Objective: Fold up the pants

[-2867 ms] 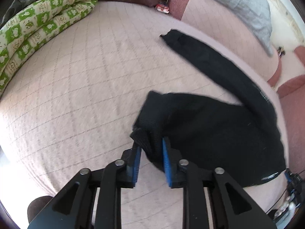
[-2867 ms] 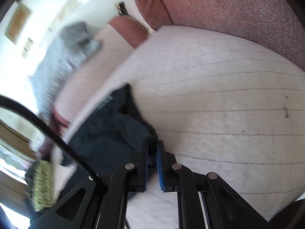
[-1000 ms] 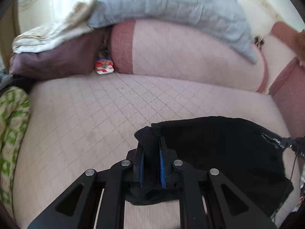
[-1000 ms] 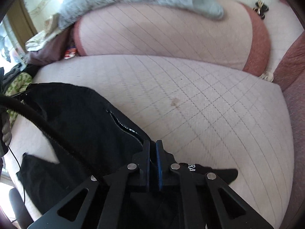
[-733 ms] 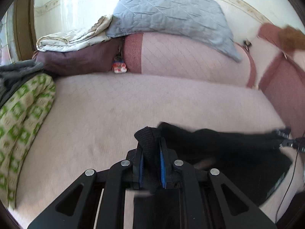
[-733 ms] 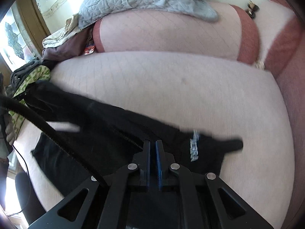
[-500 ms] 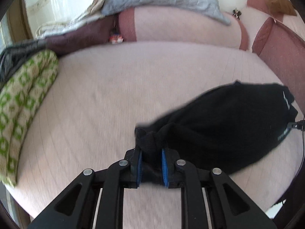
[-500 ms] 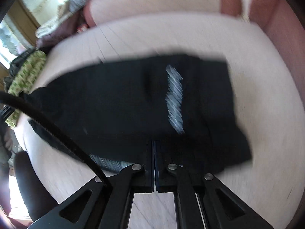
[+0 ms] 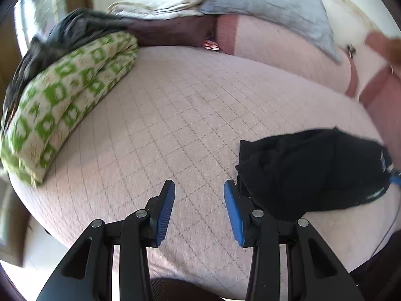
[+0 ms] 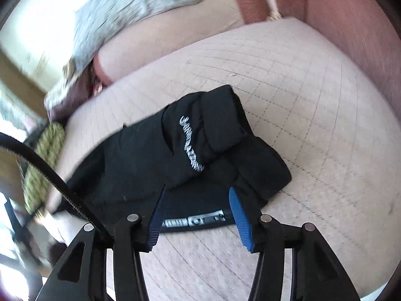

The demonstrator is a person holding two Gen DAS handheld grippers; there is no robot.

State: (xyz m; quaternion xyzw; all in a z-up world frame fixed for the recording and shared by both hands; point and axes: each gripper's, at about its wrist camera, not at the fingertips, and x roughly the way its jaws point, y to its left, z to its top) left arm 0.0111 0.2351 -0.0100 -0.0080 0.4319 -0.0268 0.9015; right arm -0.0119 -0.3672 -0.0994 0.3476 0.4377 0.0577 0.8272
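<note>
The black pants (image 10: 180,155) lie folded in a loose bundle on the pink quilted bed (image 10: 313,105), with white lettering on top. In the left wrist view the pants (image 9: 310,168) lie to the right of my left gripper (image 9: 199,188), which is open and empty over bare bed (image 9: 175,115). My right gripper (image 10: 196,193) is open, its blue pads on either side of the near edge of the pants, holding nothing.
A green-and-white patterned quilt (image 9: 65,100) lies along the left side of the bed with dark clothing (image 9: 67,32) on it. A grey pillow (image 9: 270,5) and folded blankets lie at the head. A reddish sofa arm (image 10: 351,25) borders the right.
Both grippers have opened and let go of the pants, which now lie in a folded bundle on the bed. The left gripper has moved left of the bundle.
</note>
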